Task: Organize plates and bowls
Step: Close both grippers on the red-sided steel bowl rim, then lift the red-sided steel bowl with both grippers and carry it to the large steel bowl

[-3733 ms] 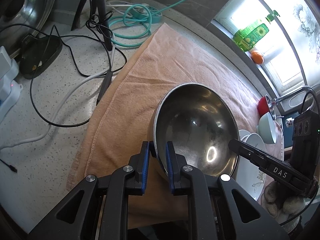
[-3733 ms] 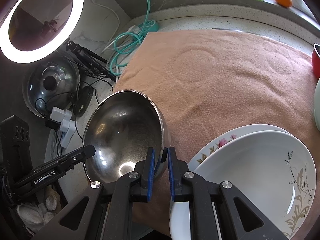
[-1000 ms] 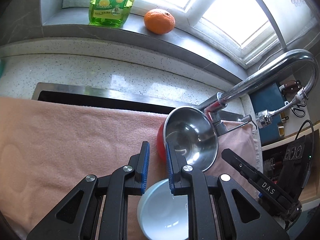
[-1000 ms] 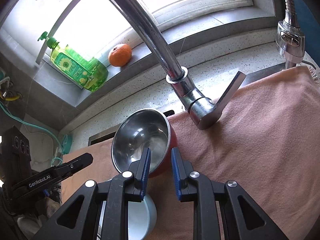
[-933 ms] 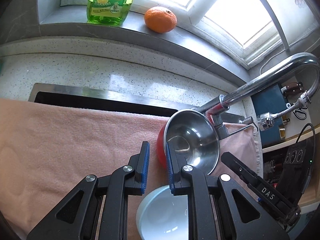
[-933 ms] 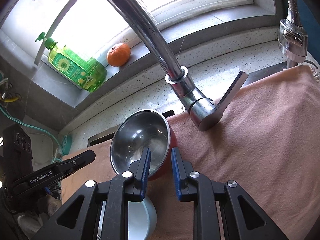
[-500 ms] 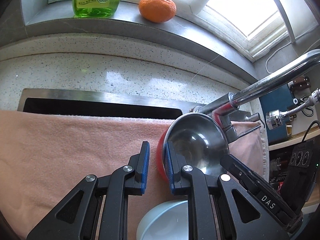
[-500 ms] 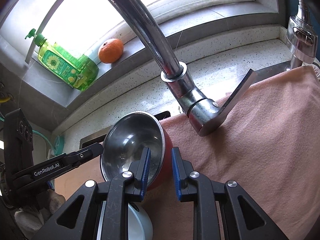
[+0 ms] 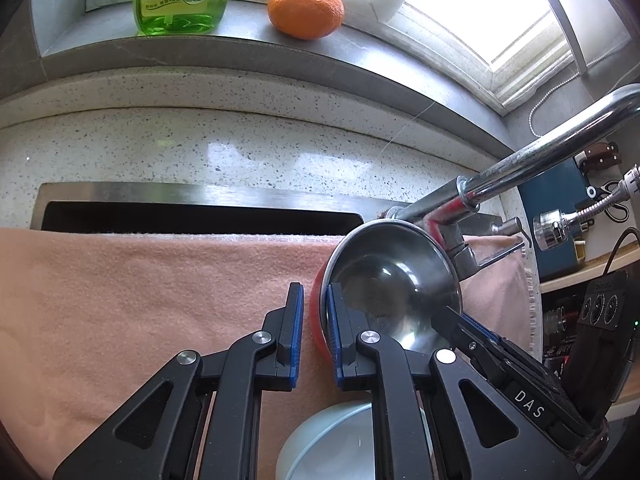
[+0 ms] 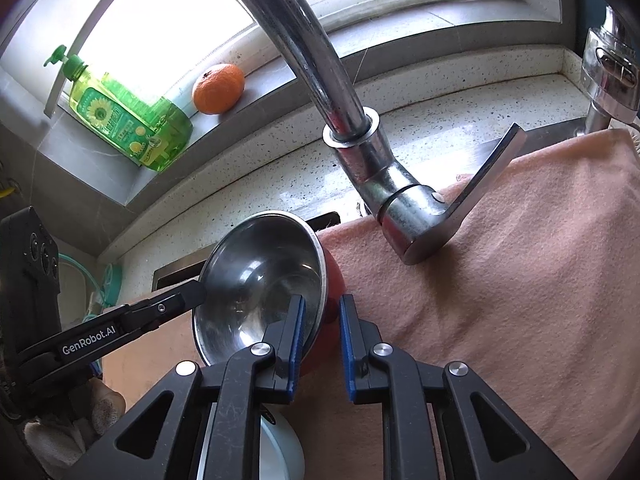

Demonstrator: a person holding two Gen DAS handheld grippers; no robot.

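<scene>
Steel bowl (image 9: 394,280) now nested in the red bowl (image 10: 336,284), off the towel (image 9: 140,292).
My left gripper (image 9: 314,320) and right gripper (image 10: 320,330), nearly closed, pinch its shiny rim at nine and three o'clock.

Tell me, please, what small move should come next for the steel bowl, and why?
Probably open both tongs and let go. The steel bowl already looks nested in the red bowl on the towel, with the left tongs and right tongs clamped across its rim, so nothing seems left but the release.
</scene>
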